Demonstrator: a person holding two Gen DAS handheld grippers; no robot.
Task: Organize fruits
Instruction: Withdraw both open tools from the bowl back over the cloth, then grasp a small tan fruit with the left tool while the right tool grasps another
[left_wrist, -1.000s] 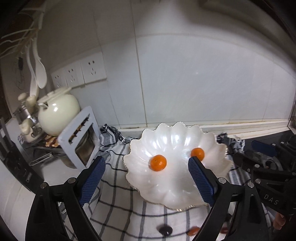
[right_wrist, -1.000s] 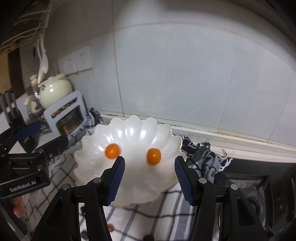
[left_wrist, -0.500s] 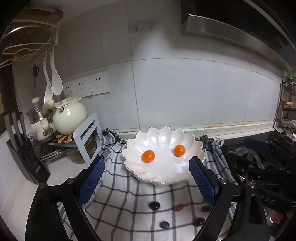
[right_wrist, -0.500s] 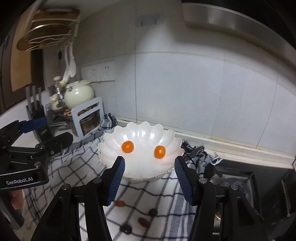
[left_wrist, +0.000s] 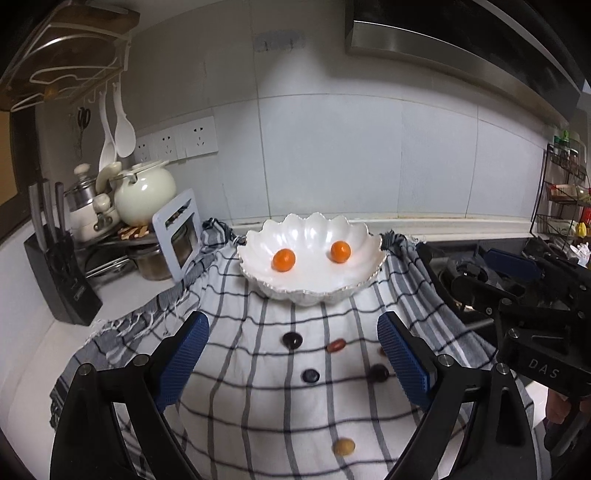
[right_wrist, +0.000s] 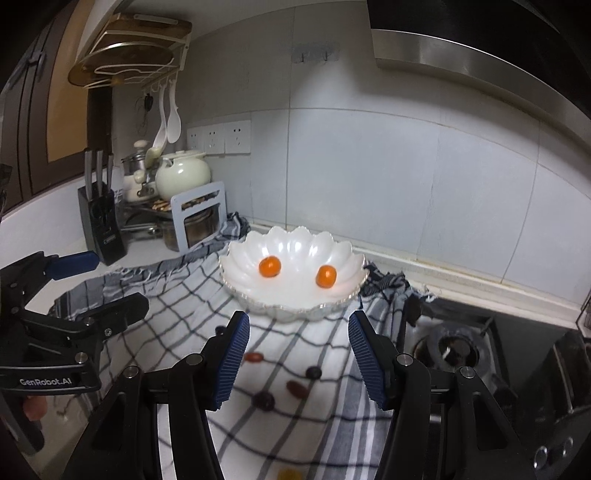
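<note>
Spread across the counter: a checked cloth, white with dark grid lines, striped grey at its borders. At its far end, near the tiled wall: a white scalloped bowl, glossy, shell-shaped, already holding two small round orange fruits, set apart from each other. On the bare cloth, between bowl and fingers: a loose scatter of small fruits, none touching another. Darkest and roundest, a near-black one closest to the bowl; beside it to the right a reddish-brown oval, long axis lying across the view; nearer, a dark blue berry and a dark purple one just beside the right-hand pad; nearest of all, a tan-yellow piece.

Left gripper: spread wide, nothing between the blue pads, the dark blue berry straight ahead in the gap. Right gripper: parted about halfway, also empty, with a dark berry and a reddish oval, lying slantwise, ahead in its gap. Neither clearly nearer; probably either berry a fair next pick, approached from above, then carried forward to the bowl.
</note>
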